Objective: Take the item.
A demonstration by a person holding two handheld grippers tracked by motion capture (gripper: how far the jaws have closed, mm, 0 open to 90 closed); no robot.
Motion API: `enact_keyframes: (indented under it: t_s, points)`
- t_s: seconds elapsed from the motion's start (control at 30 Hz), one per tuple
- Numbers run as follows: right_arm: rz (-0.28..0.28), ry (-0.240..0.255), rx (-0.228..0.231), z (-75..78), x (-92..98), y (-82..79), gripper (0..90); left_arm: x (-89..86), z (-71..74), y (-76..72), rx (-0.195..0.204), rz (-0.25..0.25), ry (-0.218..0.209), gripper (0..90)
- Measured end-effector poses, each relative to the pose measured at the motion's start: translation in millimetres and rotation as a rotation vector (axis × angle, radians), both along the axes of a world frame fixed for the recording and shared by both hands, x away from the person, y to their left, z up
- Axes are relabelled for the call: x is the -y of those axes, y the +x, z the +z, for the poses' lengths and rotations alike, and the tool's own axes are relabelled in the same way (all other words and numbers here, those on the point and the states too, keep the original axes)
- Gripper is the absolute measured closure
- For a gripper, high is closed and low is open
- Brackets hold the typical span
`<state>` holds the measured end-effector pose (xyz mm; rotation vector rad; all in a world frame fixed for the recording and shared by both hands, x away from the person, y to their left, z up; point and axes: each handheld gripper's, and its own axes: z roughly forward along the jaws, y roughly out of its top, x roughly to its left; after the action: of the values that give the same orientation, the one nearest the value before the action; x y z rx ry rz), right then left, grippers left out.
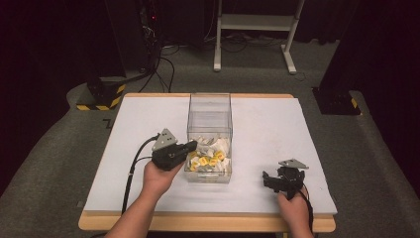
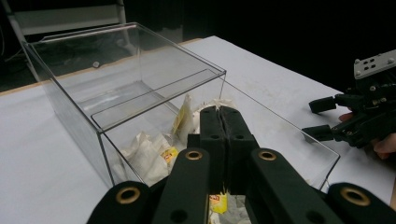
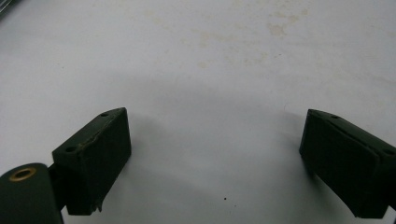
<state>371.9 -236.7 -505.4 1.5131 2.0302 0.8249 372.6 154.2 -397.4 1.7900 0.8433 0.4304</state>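
A clear plastic box (image 1: pixel 209 116) stands open-topped at the middle of the white table (image 1: pixel 272 134). Its near end holds several white packets with yellow tags (image 1: pixel 208 159). My left gripper (image 1: pixel 192 145) reaches over the box's near left wall, and I see nothing between its shut jaws. In the left gripper view the closed jaw tips (image 2: pixel 219 109) hang above the packets (image 2: pixel 149 149) inside the box (image 2: pixel 70 107). My right gripper (image 1: pixel 268 179) rests low at the table's near right, open, with only bare table (image 3: pixel 210 56) between its fingers (image 3: pixel 95 154). It also appears open (image 2: pixel 316 120) beyond the box.
The table's wooden front edge (image 1: pixel 208 222) runs along the bottom. On the grey floor behind are a white stand frame (image 1: pixel 255 22), cables (image 1: pixel 161 69) and black bases with yellow-black stripes (image 1: pixel 101 96). Open tabletop lies left and right of the box.
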Motion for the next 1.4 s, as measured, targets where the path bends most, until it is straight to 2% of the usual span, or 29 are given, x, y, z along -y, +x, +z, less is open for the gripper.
enact_keyframes:
  t_s: [0.37,0.7,1.4]
  points:
    - [0.0,0.0,0.0,0.0,0.0,0.0,8.9,-6.8,9.3,-0.3,0.024,0.013,-0.014,88.7]
    - [0.0,0.0,0.0,0.0,0.0,0.0,8.9,-11.8,8.9,-1.0,0.024,0.023,-0.013,88.7]
    - [0.0,0.0,-0.001,0.0,0.0,0.1,8.9,-50.9,6.1,-4.5,0.023,0.105,-0.029,88.7]
